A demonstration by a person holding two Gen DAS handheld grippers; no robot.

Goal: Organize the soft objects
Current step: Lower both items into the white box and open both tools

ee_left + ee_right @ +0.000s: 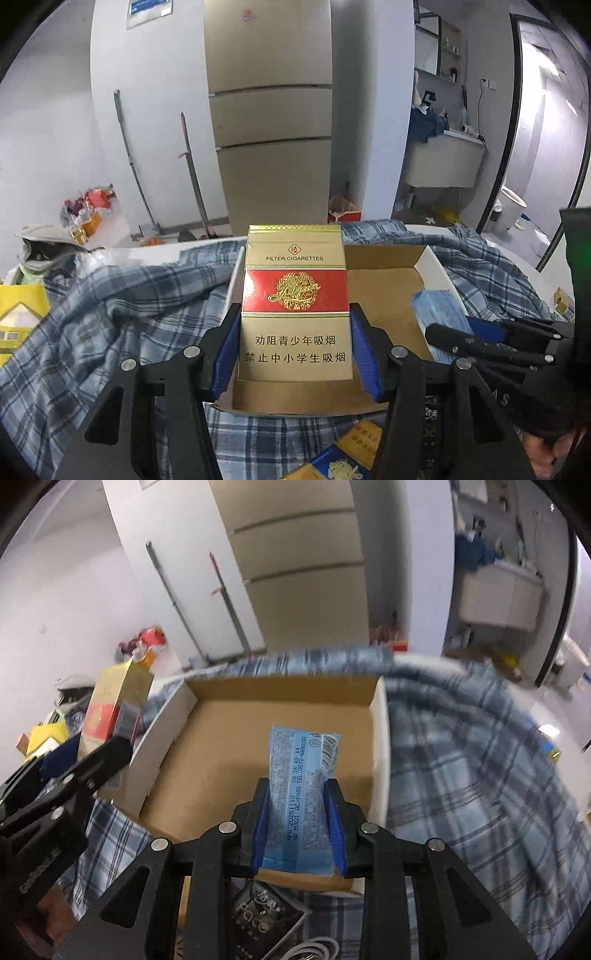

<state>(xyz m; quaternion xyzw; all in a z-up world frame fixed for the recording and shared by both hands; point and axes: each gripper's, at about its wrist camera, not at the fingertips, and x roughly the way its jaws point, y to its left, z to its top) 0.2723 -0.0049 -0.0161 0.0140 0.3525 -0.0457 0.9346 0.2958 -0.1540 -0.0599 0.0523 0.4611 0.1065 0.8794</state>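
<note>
2 hand-held grippers hold cigarette pack [294,302] and blue packet [301,794] over cardboard box [221,720].

The box [229,738] sits on the shirt [461,775]. My left tool [293,347] holds a cigarette pack [294,295] over its left side, my right tool [299,827] a packet [301,786] over its right.

The cigarette pack [294,302] hides the cardboard box's [384,291] left half. At five o'clock a blue-and-gold pack [341,465] is cut off by the lower edge, its emblem unreadable. In the right wrist view the plaid cloth [461,768] at three o'clock is smeared by blur. The blue packet's [301,794] fine print is too small to read. At six o'clock a black packet [258,923] lies half hidden behind the gripper frame.
</note>
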